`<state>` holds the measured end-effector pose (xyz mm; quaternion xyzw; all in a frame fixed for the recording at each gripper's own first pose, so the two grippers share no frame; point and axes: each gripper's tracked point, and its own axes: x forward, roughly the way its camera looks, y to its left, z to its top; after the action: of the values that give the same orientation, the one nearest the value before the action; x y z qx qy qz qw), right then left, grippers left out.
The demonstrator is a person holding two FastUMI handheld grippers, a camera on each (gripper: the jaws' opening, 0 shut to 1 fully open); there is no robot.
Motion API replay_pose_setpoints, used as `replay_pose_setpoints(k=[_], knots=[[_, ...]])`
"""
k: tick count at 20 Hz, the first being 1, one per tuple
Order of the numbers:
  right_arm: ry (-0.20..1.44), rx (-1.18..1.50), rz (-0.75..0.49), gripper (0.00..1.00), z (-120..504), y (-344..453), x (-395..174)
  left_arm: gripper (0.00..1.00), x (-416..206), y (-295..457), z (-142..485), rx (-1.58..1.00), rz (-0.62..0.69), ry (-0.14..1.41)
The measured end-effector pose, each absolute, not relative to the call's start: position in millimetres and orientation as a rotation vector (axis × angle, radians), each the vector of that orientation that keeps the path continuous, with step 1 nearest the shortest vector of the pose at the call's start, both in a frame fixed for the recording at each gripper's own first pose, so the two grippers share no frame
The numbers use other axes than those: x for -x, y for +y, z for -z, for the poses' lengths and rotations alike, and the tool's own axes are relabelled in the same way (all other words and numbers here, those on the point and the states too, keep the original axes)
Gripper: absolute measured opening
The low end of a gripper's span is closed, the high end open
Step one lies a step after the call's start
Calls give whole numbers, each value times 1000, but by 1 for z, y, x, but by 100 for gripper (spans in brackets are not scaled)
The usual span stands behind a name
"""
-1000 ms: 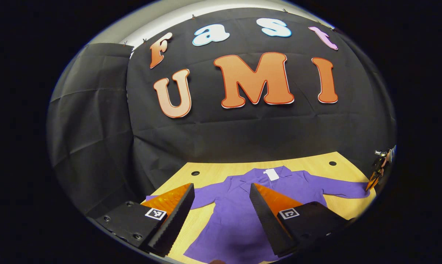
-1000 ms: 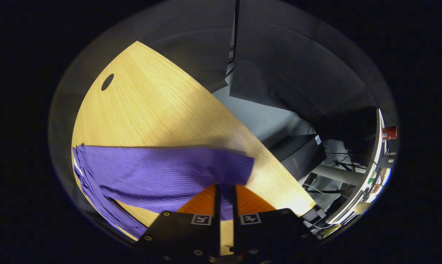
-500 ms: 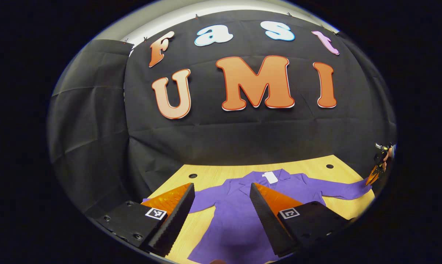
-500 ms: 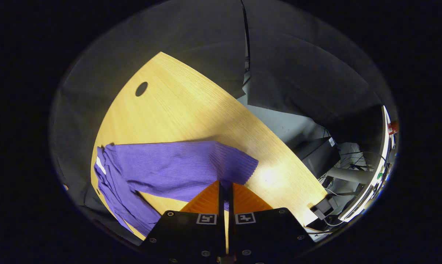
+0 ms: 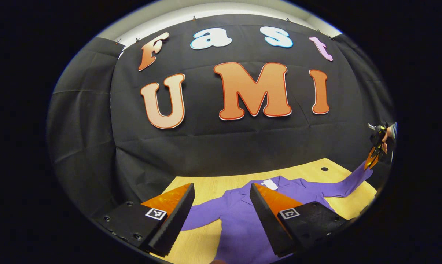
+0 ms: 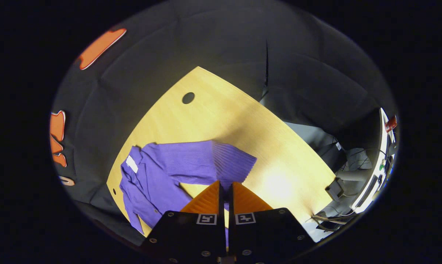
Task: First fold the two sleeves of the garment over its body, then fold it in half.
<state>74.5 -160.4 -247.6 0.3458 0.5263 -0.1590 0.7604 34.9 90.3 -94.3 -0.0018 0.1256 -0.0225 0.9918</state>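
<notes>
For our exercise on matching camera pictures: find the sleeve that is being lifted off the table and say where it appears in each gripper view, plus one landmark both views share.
Left gripper view: the lifted sleeve rises at far right, its cuff pinched by the right gripper.
Right gripper view: the same sleeve lies at centre, its cuff end running down between the closed fingers.
Shared landmark: the white neck tag on the purple garment.

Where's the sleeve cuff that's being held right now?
In the right gripper view, the sleeve cuff sits low at centre, pinched by the right hand-held gripper above the wooden table.
</notes>
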Motion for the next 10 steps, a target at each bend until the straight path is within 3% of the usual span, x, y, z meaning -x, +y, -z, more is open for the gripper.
replay_pose_setpoints(k=[10], knots=[[1061, -645, 281, 4, 164, -91, -89, 95, -51, 120, 122, 34, 99, 297]])
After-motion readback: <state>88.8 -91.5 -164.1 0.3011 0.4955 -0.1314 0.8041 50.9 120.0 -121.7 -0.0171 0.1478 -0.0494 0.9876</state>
